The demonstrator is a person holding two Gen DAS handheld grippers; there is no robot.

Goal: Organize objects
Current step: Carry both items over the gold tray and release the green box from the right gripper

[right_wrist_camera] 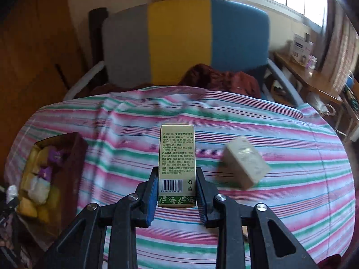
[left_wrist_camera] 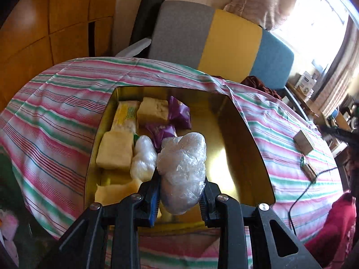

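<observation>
Left gripper [left_wrist_camera: 180,189]: clamped on a clear plastic bundle [left_wrist_camera: 182,172], held over the open tin [left_wrist_camera: 246,134]. Bundle's long axis runs 6 to 12 o'clock along the fingers; free floor of the tin lies at 1 to 3 o'clock of it, packed goods at 9 to 12.

Right gripper [right_wrist_camera: 177,190]: clamped on a small printed box [right_wrist_camera: 177,163], long axis 6 to 12, barcode end low between the fingers. In this view the tin sits far off at 9 o'clock, so the left hand is judged much the nearer for placing.

Tin contents: yellow blocks [left_wrist_camera: 114,152], purple packets [left_wrist_camera: 179,112], a second wrapped bundle [left_wrist_camera: 143,159].

Loose on the striped cloth [right_wrist_camera: 269,201]: a pale box [right_wrist_camera: 245,162], at 3 o'clock of the right gripper's load, blurred.
</observation>
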